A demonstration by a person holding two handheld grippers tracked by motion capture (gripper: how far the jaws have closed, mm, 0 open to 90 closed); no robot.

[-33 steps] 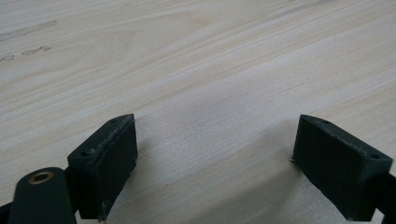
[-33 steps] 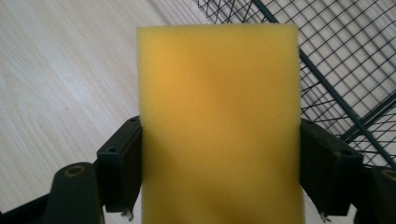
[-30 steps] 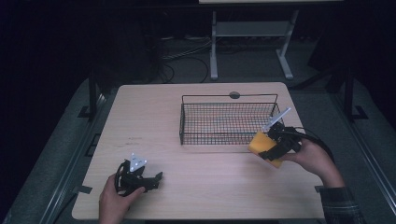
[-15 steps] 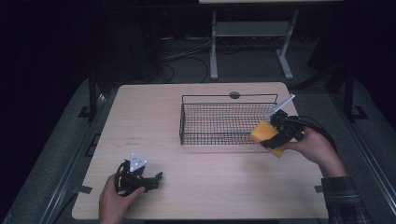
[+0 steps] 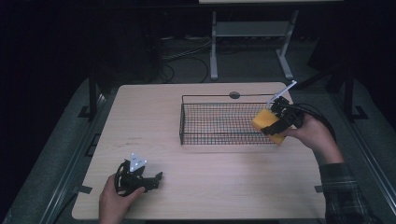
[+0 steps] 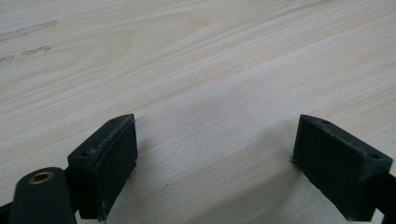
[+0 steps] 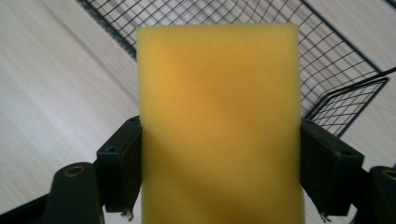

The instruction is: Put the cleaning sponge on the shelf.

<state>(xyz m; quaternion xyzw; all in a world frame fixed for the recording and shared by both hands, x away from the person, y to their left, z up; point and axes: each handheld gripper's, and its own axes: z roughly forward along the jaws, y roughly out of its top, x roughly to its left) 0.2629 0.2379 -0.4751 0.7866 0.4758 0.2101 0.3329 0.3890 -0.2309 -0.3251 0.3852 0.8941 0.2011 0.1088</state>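
The right tongs grip a yellow sponge between both jaws and hold it at the right end of the wire basket, just over its rim, so the step in hand looks like carrying the sponge into the basket. The next move probably calls for bringing it fully over the mesh floor and then opening the jaws. The left tongs rest open and empty on the table at its near left, well apart.
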